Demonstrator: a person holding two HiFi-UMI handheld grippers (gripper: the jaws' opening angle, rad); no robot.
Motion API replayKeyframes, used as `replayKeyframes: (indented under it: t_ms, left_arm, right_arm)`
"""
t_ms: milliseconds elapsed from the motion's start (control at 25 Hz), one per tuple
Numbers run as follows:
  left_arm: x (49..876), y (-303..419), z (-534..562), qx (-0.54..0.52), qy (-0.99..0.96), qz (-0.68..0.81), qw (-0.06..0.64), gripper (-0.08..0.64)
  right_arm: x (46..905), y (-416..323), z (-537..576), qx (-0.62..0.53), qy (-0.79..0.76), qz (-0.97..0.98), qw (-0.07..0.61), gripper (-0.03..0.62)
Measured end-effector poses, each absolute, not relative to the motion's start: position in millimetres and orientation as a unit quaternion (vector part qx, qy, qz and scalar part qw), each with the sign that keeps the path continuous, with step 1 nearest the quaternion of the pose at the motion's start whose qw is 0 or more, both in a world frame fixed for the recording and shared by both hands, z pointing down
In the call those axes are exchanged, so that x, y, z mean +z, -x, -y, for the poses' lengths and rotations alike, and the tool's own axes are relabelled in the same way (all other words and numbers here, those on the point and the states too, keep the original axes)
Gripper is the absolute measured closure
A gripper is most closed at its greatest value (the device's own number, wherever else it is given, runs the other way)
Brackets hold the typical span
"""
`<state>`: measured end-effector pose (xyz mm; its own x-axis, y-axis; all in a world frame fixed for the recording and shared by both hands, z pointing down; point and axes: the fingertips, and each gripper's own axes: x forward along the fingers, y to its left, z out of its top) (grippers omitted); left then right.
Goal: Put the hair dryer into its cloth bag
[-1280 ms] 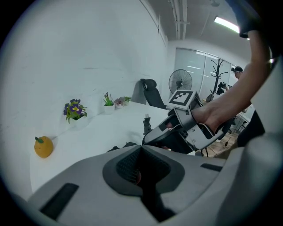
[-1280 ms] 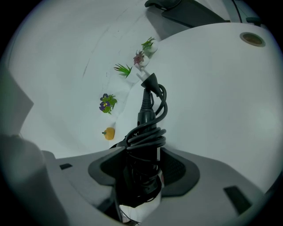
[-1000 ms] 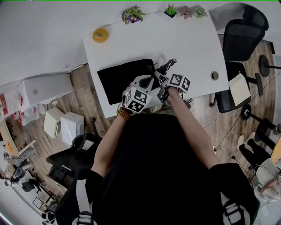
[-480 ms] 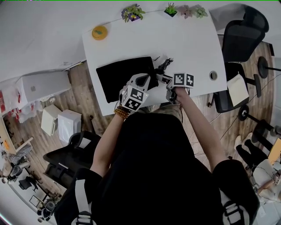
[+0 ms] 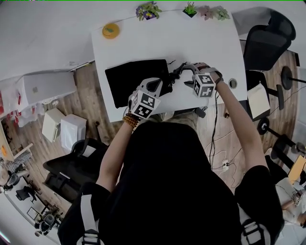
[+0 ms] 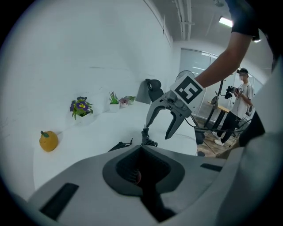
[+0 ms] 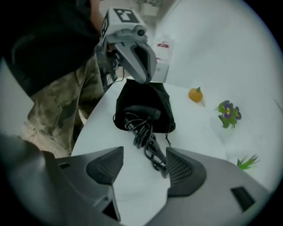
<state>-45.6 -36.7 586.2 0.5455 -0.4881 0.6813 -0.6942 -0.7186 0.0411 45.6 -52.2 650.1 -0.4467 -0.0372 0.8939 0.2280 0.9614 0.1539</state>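
The black cloth bag [image 5: 134, 82] lies flat on the white table [image 5: 210, 43]. In the right gripper view the hair dryer [image 7: 143, 111] sits in the bag's [image 7: 126, 102] mouth, and its coiled cord [image 7: 145, 134] trails out onto the table. My right gripper [image 7: 143, 170] hangs over the cord's end with its jaws wide apart. They have just been opening, and the pads press on nothing. My left gripper [image 7: 143, 76] is shut, at the bag's near edge, with nothing seen between its jaws. Its own view shows the right gripper [image 6: 158, 131] above the cord [image 6: 147, 139].
An orange fruit [image 5: 110, 30] and small potted plants [image 5: 148, 9] stand along the table's far edge. A round hole [image 5: 233, 83] is in the table's right side. Black office chairs [image 5: 265, 45] stand to the right. A person [image 6: 241, 103] stands across the room.
My right gripper has rolled over and moved right, away from the left gripper, with its jaws wider. The left gripper has stayed at the bag's near edge.
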Motion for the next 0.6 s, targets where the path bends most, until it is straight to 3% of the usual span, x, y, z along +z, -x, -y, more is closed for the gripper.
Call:
replayKeyframes:
  t_ms: [480,560,600]
  left_arm:
    - [587.4,47.7,32.5,0.339,-0.861,0.345,0.159,0.535]
    - [586.5,47.2,33.3,0.339,-0.861,0.344,0.158,0.535]
    - [586.2,47.0,33.6,0.339,-0.862,0.343,0.157,0.535]
  right_arm:
    - [701.1,-27.9,67.4,-0.221,0.147,0.774,0.576,0.299]
    - [701.2,-25.1,73.0,-0.238,0.131,0.772,0.575,0.388]
    - [700.5,-24.4,73.5,-0.244,0.13,0.769,0.576,0.393]
